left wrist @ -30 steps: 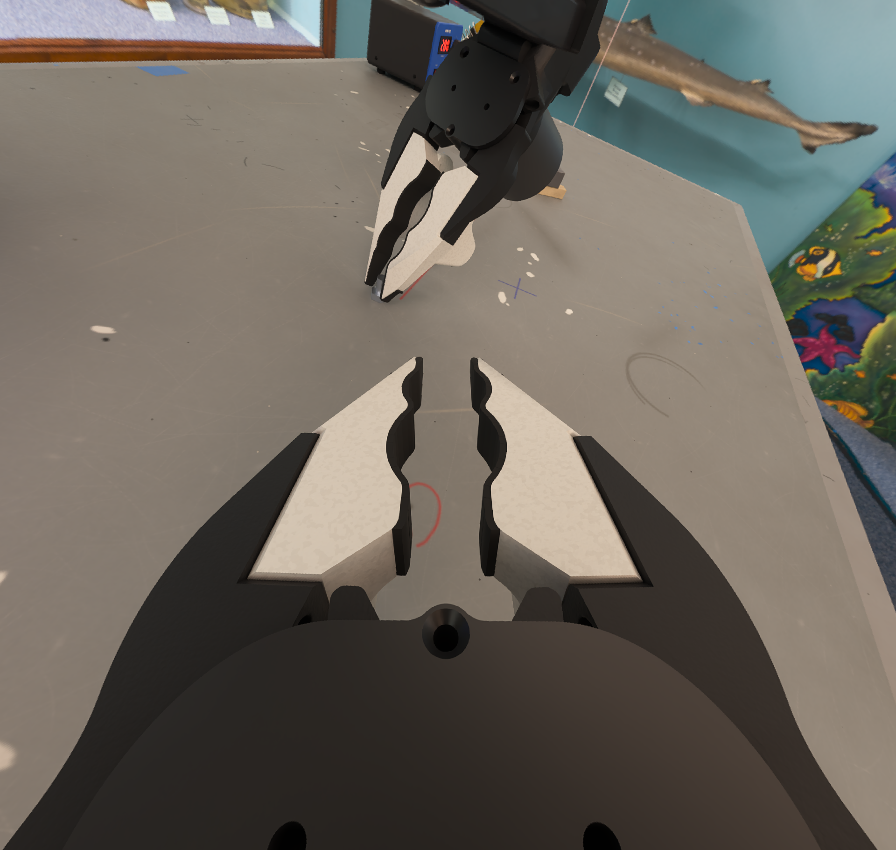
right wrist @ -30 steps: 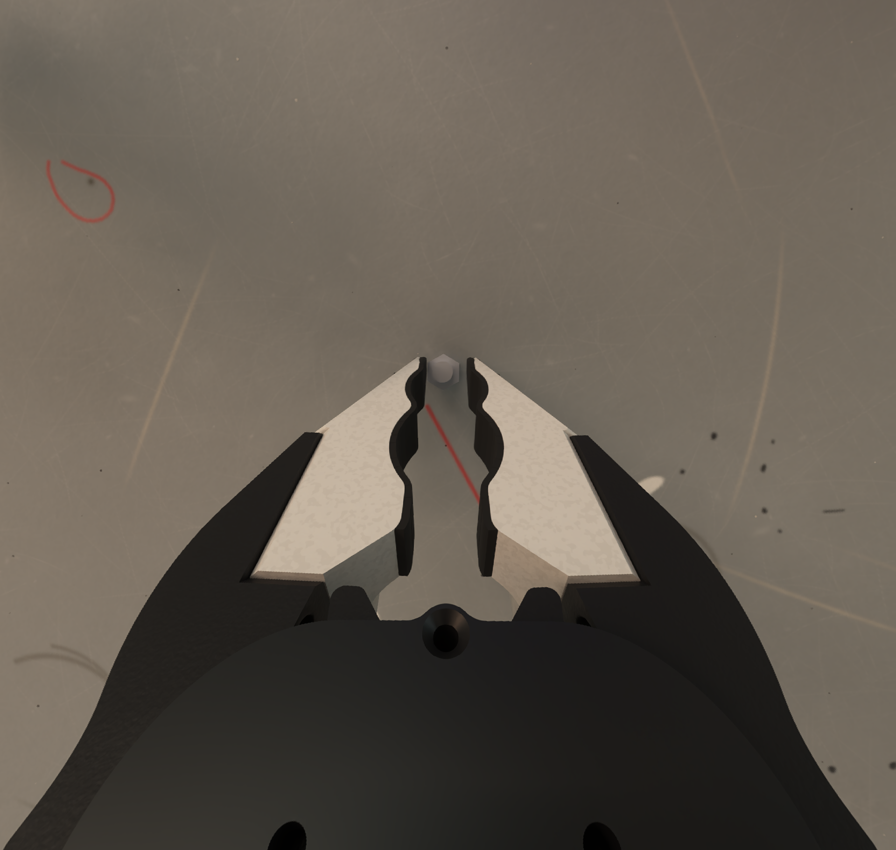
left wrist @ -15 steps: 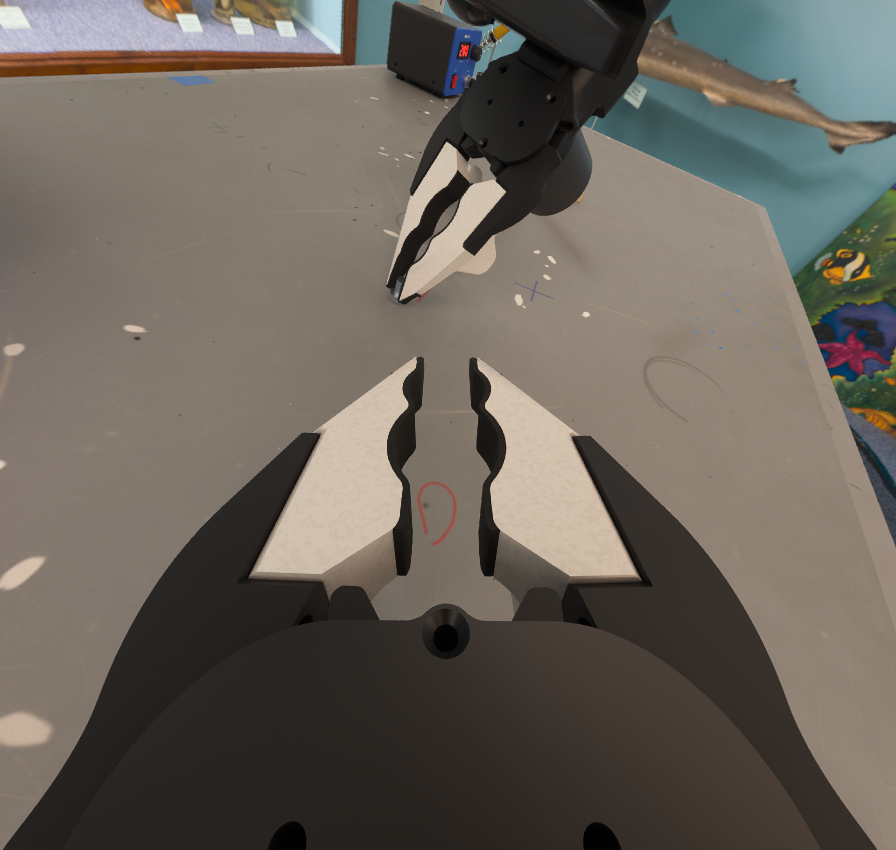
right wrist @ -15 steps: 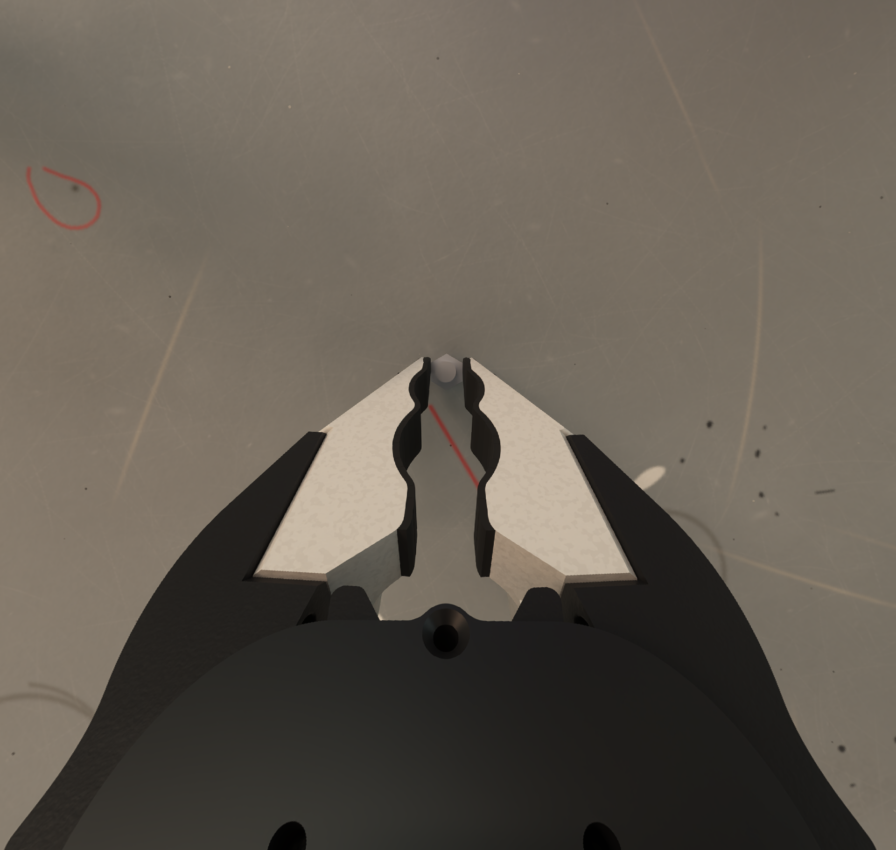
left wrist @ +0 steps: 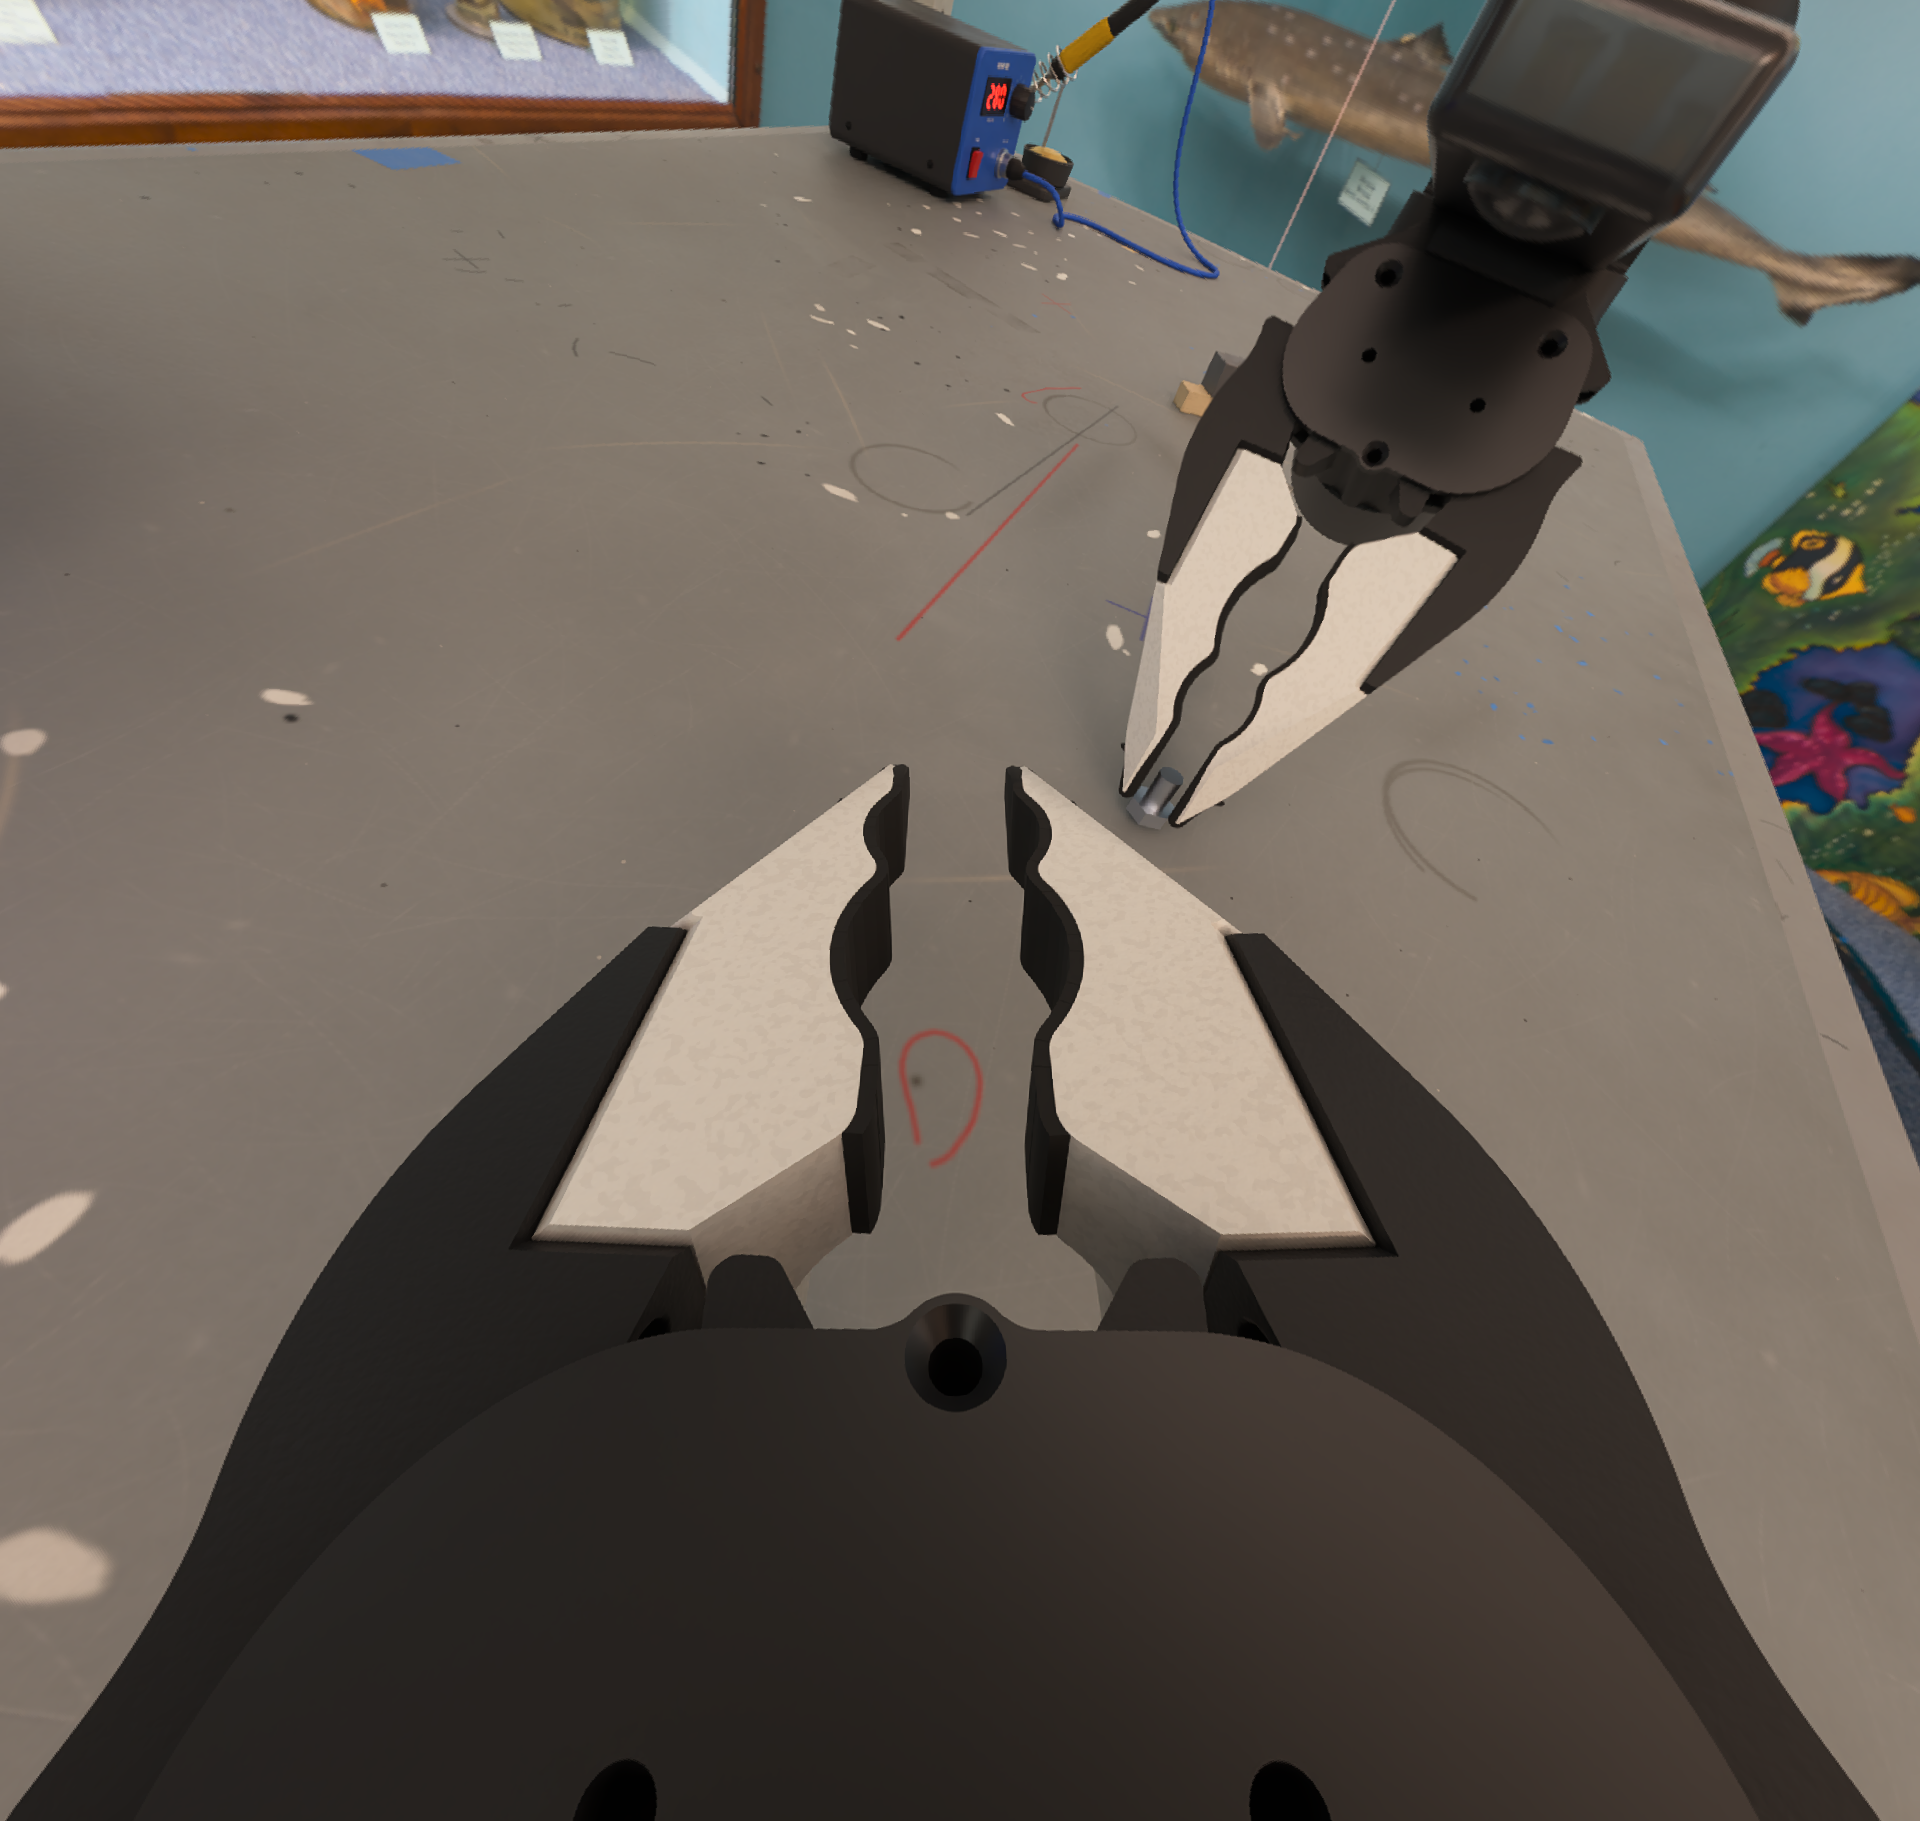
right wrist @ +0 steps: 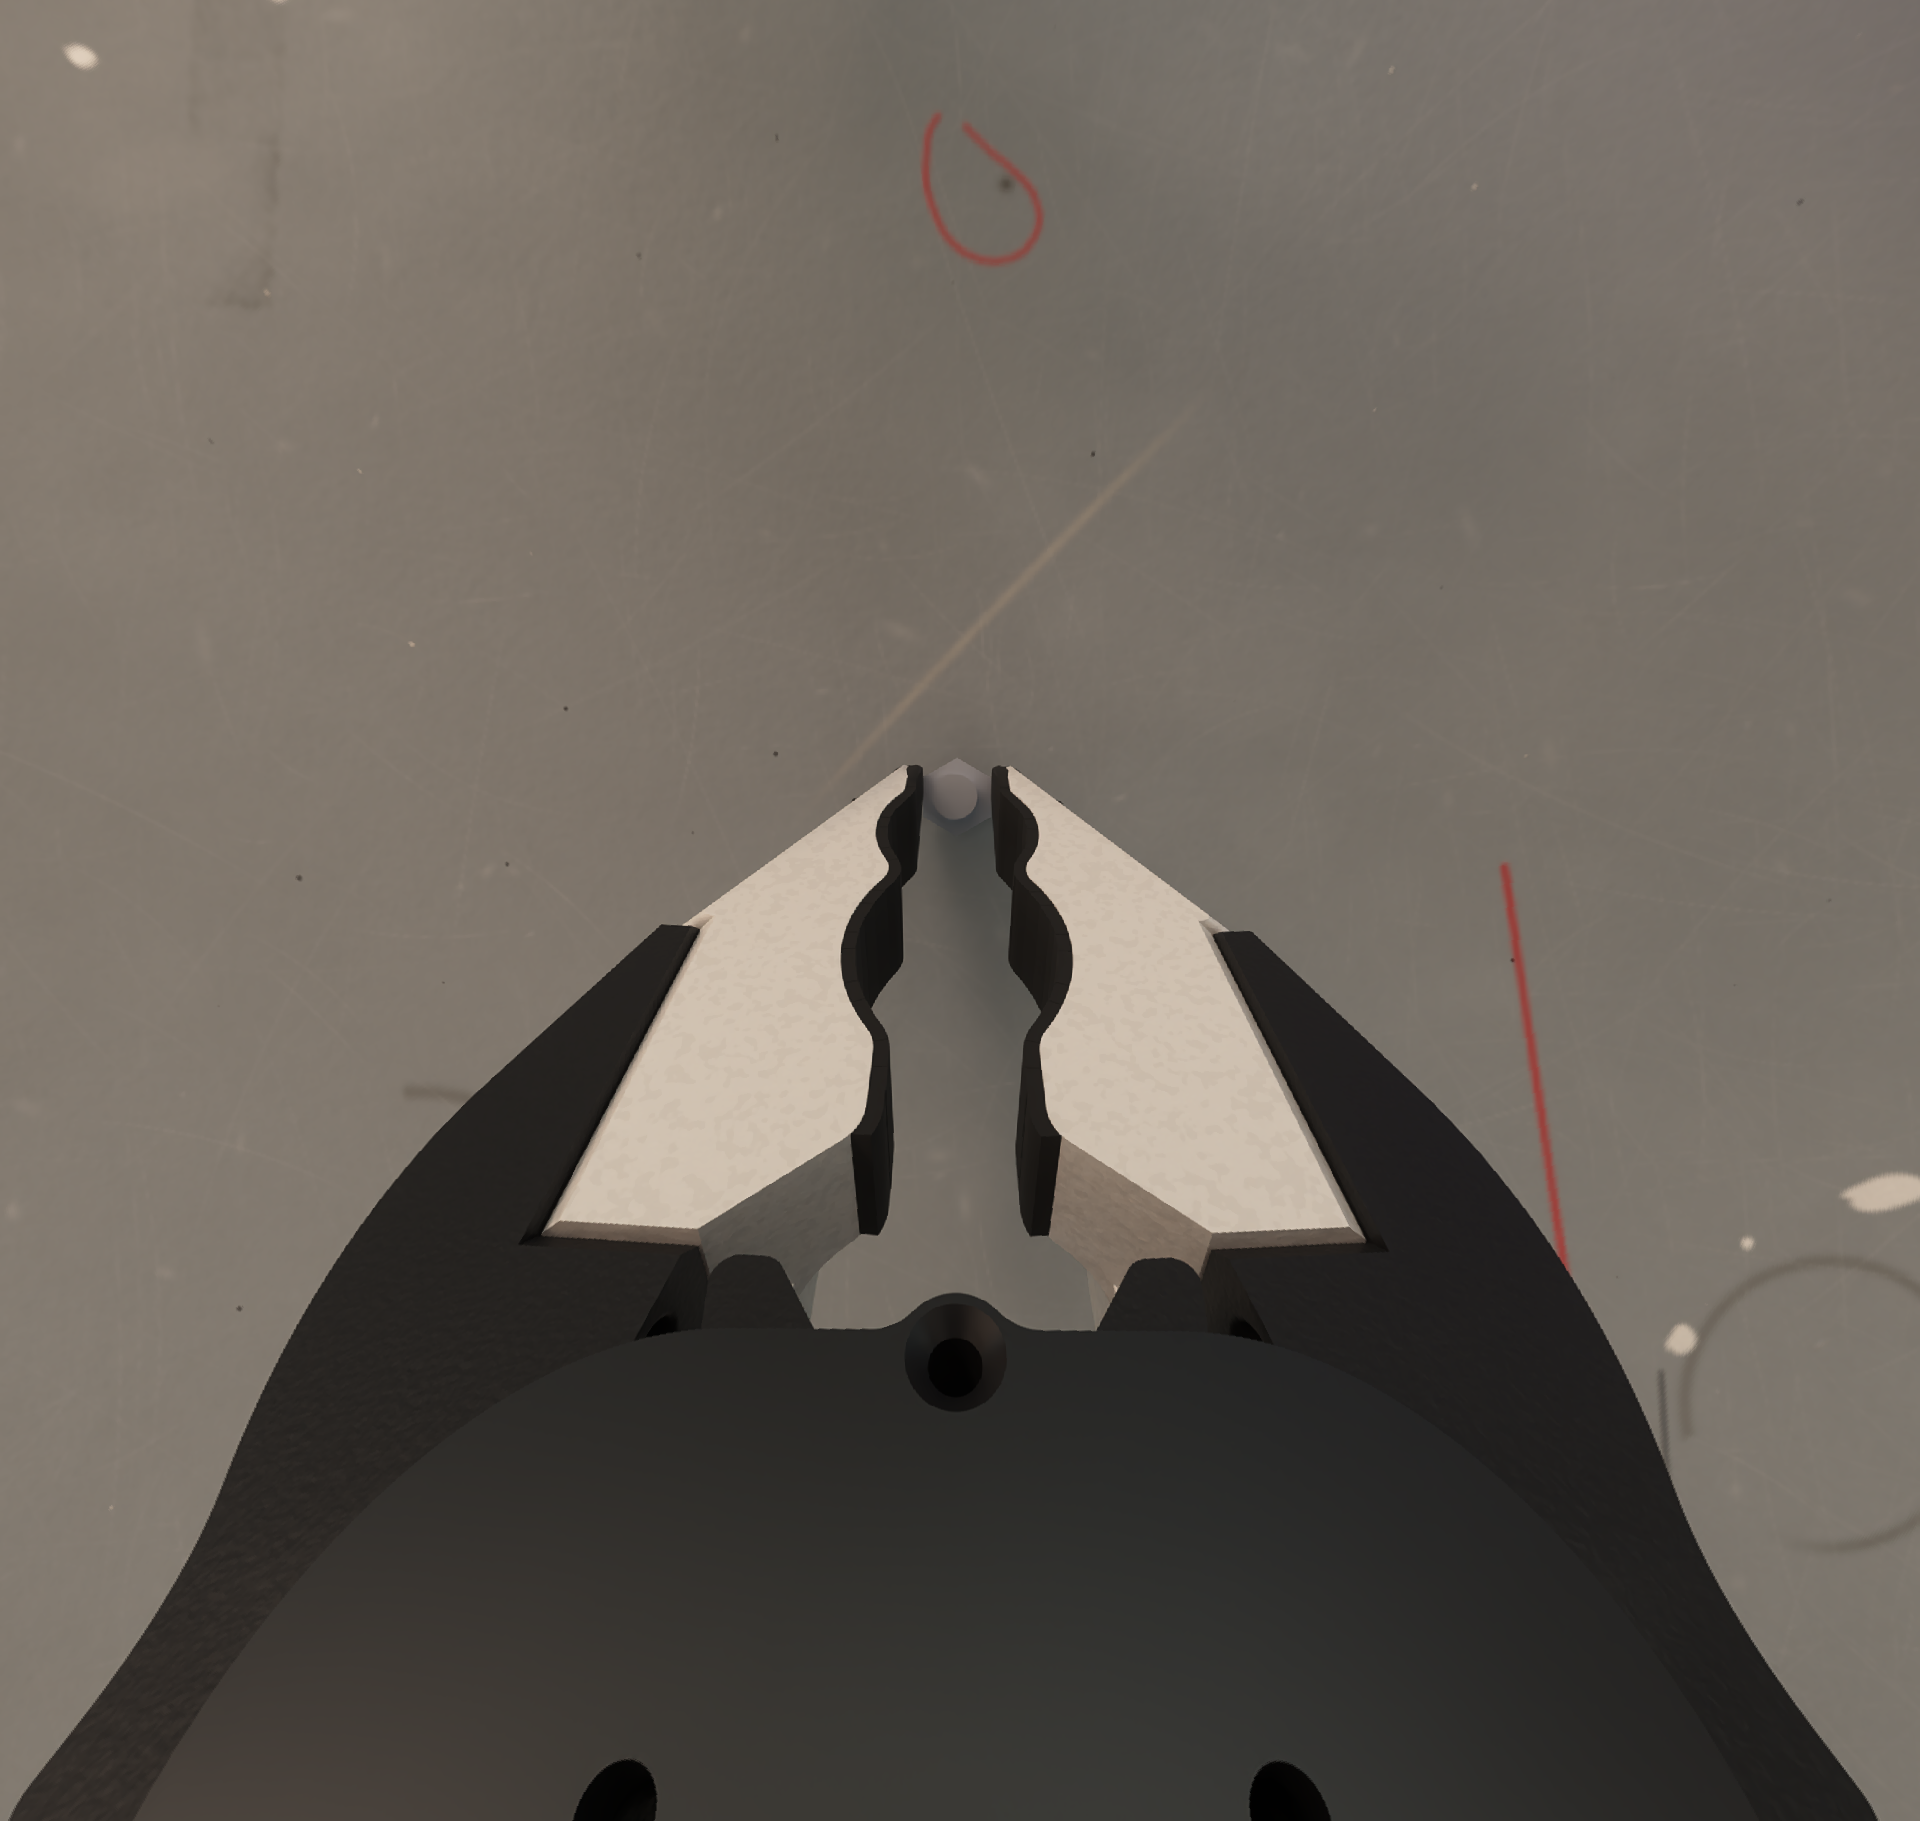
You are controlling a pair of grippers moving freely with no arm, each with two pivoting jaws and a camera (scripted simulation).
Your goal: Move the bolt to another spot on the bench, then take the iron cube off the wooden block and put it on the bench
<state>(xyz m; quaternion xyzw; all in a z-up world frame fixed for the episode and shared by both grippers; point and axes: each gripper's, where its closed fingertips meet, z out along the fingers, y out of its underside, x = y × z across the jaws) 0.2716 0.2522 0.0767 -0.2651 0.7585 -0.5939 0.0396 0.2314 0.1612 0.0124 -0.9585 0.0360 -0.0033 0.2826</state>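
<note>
My right gripper (right wrist: 954, 779) is shut on the small grey hex bolt (right wrist: 954, 797), which is pinched at its fingertips. In the left wrist view the right gripper (left wrist: 1155, 807) points down at the bench with the bolt (left wrist: 1155, 792) at or just above the surface. My left gripper (left wrist: 956, 784) is open and empty, low over the bench, to the near left of the bolt. Far behind, a corner of the tan wooden block (left wrist: 1193, 398) shows with a dark cube (left wrist: 1224, 365) on it. Both are mostly hidden behind the right gripper.
A grey scuffed bench (left wrist: 520, 524) carries a red loop mark (left wrist: 940, 1096), also in the right wrist view (right wrist: 982, 197), and a red line (left wrist: 987, 545). A soldering station (left wrist: 935, 93) with a blue cable stands at the far edge. The bench's right edge (left wrist: 1714, 680) is close.
My right gripper has carried the bolt across the bench, to the right and nearer to my left gripper. The red line no longer lies under it. My left gripper stayed open.
</note>
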